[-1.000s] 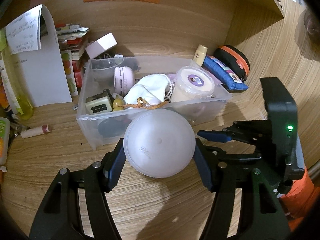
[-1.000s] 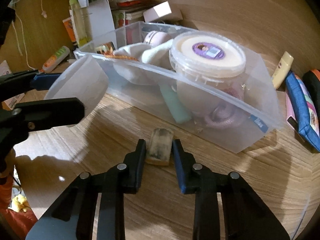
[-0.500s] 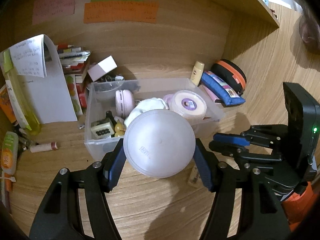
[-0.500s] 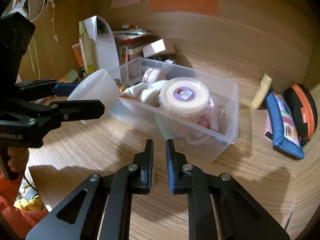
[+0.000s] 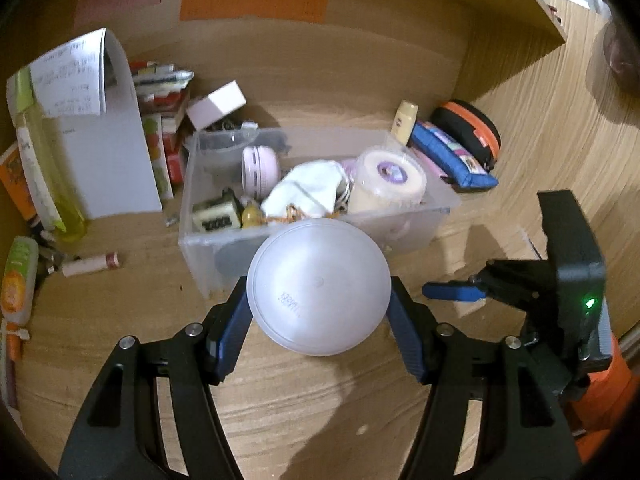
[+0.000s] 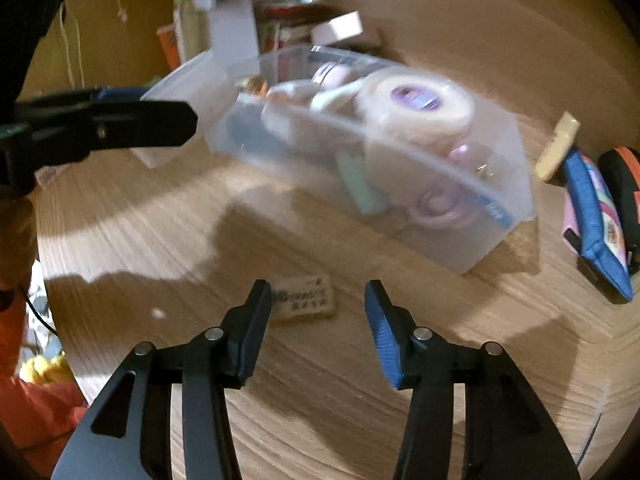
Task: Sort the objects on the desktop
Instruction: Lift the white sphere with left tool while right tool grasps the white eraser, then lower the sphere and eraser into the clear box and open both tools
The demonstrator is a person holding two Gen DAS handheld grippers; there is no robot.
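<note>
My left gripper [image 5: 318, 314] is shut on a translucent white plastic cup [image 5: 318, 286], held above the desk just in front of a clear storage box [image 5: 400, 232]. The cup also shows in the right wrist view [image 6: 188, 92], at the box's [image 6: 496, 216] left end. The box holds a round white tub [image 5: 386, 178], a white cloth [image 5: 308, 190], a pink round case [image 5: 260, 166] and small items. My right gripper [image 6: 318, 312] is open and empty above the desk. A small flat eraser [image 6: 306, 298] with printed text lies on the wood just beyond its left finger.
A blue pencil pouch [image 5: 456, 160], a black-and-orange case [image 5: 470, 128] and a small cream tube [image 5: 405, 122] lie right of the box. Papers, books, a yellow bottle [image 5: 38, 172] and a lip balm [image 5: 90, 266] crowd the left. Wooden walls enclose the back and right.
My right gripper let go of the eraser, which now lies on the desk; its jaws, together half a second ago, have opened wide. The left gripper drew back a little, still holding the cup.
</note>
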